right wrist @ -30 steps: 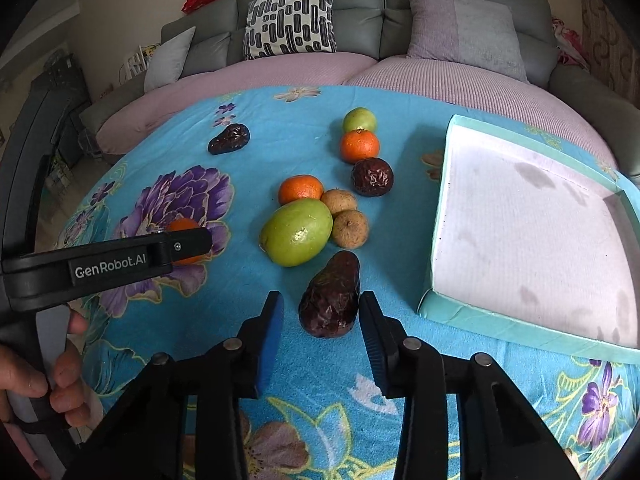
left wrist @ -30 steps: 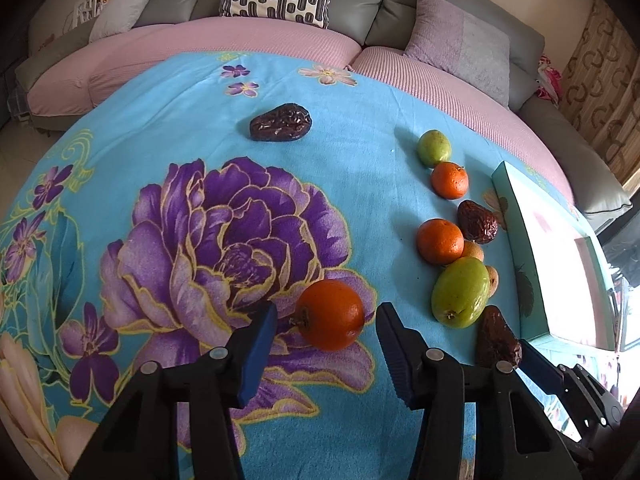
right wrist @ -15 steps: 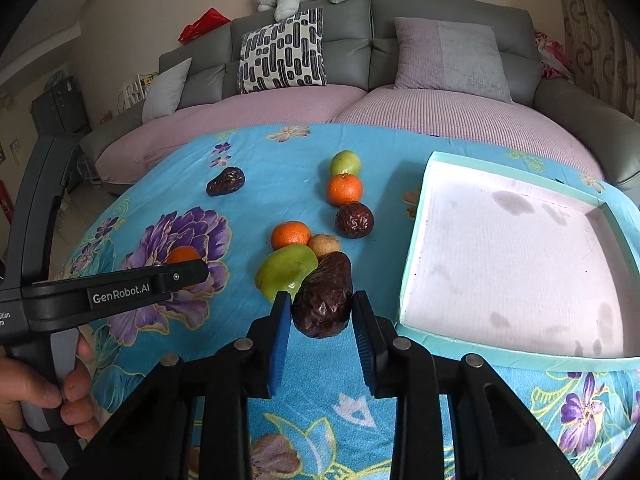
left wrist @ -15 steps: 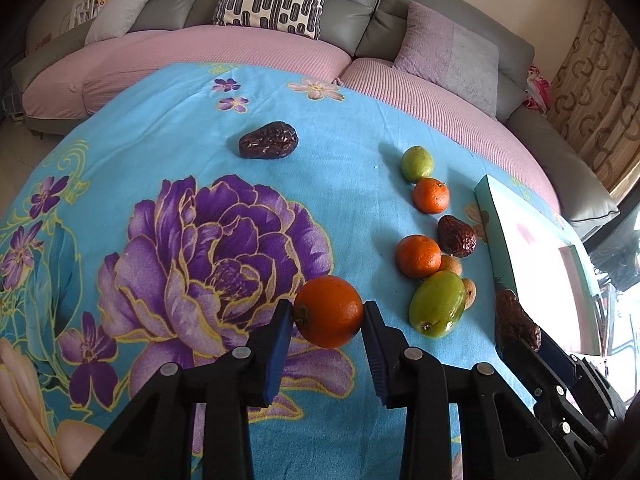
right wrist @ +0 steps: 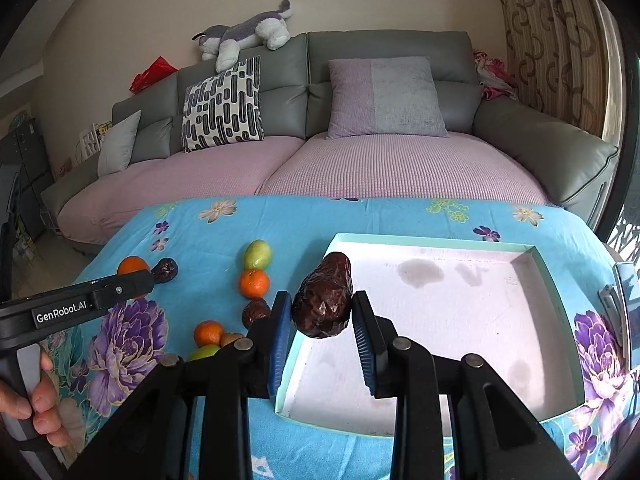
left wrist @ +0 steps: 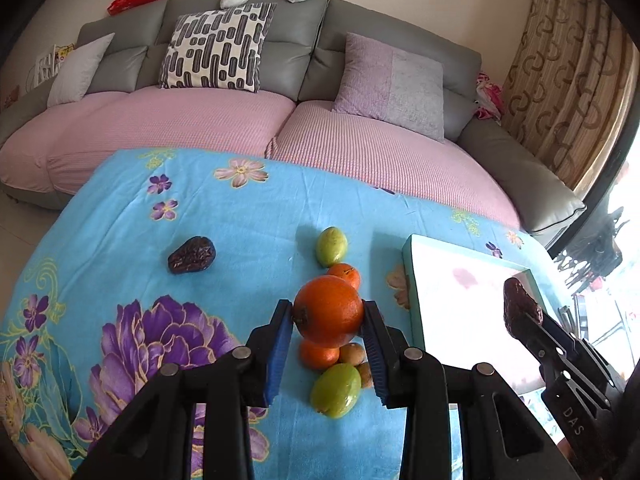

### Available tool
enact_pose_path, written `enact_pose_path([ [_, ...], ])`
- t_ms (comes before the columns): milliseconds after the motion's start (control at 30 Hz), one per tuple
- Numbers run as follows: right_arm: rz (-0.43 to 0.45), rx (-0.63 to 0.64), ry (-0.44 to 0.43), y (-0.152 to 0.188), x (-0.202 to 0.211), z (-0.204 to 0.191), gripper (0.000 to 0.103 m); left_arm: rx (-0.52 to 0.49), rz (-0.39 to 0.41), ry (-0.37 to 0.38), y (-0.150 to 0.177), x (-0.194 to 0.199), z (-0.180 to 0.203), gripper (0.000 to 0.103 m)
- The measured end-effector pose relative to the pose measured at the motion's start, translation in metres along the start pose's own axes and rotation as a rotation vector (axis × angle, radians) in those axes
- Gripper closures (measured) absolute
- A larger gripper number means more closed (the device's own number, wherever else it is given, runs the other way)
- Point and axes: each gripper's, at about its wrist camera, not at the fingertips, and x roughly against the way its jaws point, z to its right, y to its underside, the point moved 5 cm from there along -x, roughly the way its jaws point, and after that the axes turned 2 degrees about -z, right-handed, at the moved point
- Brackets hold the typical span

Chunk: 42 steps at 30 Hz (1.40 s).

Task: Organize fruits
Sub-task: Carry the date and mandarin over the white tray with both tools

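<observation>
The left gripper (left wrist: 329,334) is clamped on an orange (left wrist: 328,312), lifted at frame centre; the right gripper (right wrist: 318,330) pinches a dark wrinkled date (right wrist: 323,296) above the tray (right wrist: 548,276) edge. The orange looks firm and round, best held across its middle. The date is probably soft, so light pressure suits.

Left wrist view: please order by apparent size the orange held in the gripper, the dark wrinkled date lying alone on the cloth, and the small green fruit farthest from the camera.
1. Round orange held in the left gripper; it is nearest the camera, so its true size is unsure.
2. Dark wrinkled date and small green fruit: they look about alike, so I do not rank them.
</observation>
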Motion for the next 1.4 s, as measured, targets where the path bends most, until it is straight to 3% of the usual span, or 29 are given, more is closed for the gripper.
enact_pose_path([
  [333, 0.035, -0.128, 0.107, -0.030, -0.003, 0.078, 0.071, -0.169, 0.017, 0.079, -0.028, -0.014, 0.083, 0.066],
  [500, 0.013, -0.215, 0.202, -0.009, -0.008, 0.128, 0.071, -0.270, -0.019, 0.099, -0.020, -0.037, 0.124, 0.066],
  [633, -0.009, -0.313, 0.331, 0.007, -0.001, 0.175, 0.071, -0.318, -0.051, 0.122, -0.009, -0.055, 0.149, 0.066],
  [767, -0.014, -0.370, 0.388, 0.019, 0.006, 0.202, 0.071, -0.362, -0.087, 0.138, 0.005, -0.071, 0.169, 0.066],
  [1000, -0.030, -0.389, 0.394, 0.027, 0.006, 0.212, 0.071, -0.403, -0.145, 0.155, 0.029, -0.092, 0.185, 0.066],
  [1200, -0.150, -0.370, 0.386, 0.046, -0.032, 0.211, 0.071, -0.399, -0.201, 0.130, 0.042, -0.111, 0.178, 0.066],
  [1400, -0.177, -0.350, 0.365, 0.049, -0.044, 0.203, 0.071, -0.387, -0.238, 0.113, 0.048, -0.122, 0.168, 0.066],
])
